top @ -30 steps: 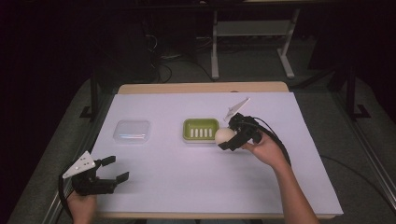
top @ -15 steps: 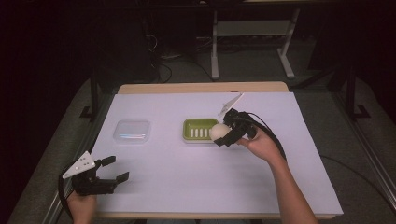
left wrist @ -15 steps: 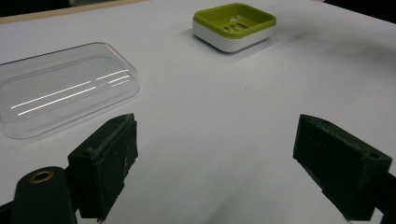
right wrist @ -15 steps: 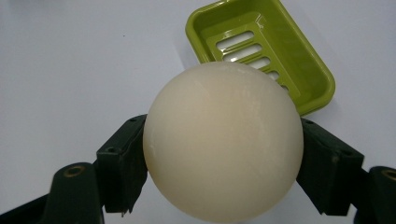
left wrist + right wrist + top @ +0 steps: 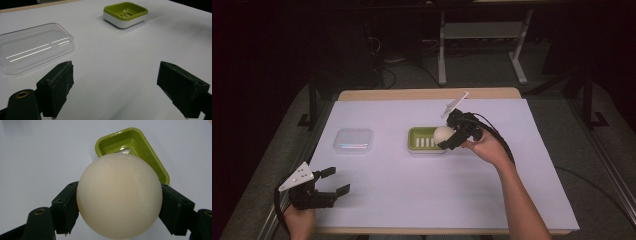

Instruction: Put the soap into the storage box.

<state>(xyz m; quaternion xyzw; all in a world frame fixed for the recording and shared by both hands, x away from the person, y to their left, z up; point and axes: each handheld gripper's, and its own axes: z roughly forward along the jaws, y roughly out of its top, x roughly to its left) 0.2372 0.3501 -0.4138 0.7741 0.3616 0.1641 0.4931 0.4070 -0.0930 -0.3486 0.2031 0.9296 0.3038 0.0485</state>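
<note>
We pinch the ball [image 5: 119,196] in our right gripper [image 5: 451,136], above the dish [image 5: 424,139], perhaps clear of it. Our left gripper [image 5: 330,182] hovers spread near the lid [image 5: 33,47].

Left gripper [image 5: 331,181], lower left of the high view: matte black two-jaw body, grey three-cornered plate on top with small dark dots. Right gripper [image 5: 446,139], right of centre: same black build, same plate, black cable looping back along a bare, sleeveless forearm. Up close the scuffed blocky jaw pads [image 5: 57,83] carry small screw holes, with a brass-ringed hole at each jaw's base.
</note>
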